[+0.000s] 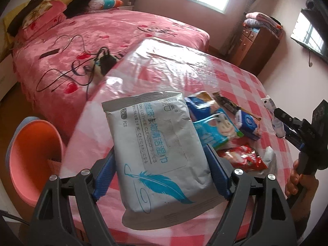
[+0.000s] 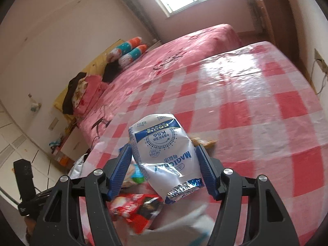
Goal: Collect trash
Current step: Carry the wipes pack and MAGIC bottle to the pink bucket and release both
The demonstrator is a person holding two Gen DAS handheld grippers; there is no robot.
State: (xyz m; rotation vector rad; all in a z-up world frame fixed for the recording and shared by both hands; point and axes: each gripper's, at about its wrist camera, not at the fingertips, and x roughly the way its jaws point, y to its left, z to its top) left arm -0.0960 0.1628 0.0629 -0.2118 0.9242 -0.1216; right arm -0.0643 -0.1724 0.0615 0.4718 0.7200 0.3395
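Observation:
My left gripper [image 1: 160, 172] is shut on a grey wet-wipes pack [image 1: 157, 149] with a blue feather print, held above the pink checked table [image 1: 235, 78]. My right gripper [image 2: 164, 170] is shut on a white and blue crumpled pouch [image 2: 166, 155], lifted over the table; it also shows at the right of the left wrist view [image 1: 287, 123]. On the table lie blue snack wrappers [image 1: 213, 127], a blue tissue pack [image 1: 249, 126] and a red wrapper [image 1: 244, 160], which shows below my right gripper too [image 2: 135, 209].
An orange-pink bin [image 1: 32, 160] stands at the table's left side. A bed with a pink cover [image 1: 102, 37], cables and a charger [image 1: 104, 59] lies behind. A wooden cabinet [image 1: 258, 43] stands at the far right.

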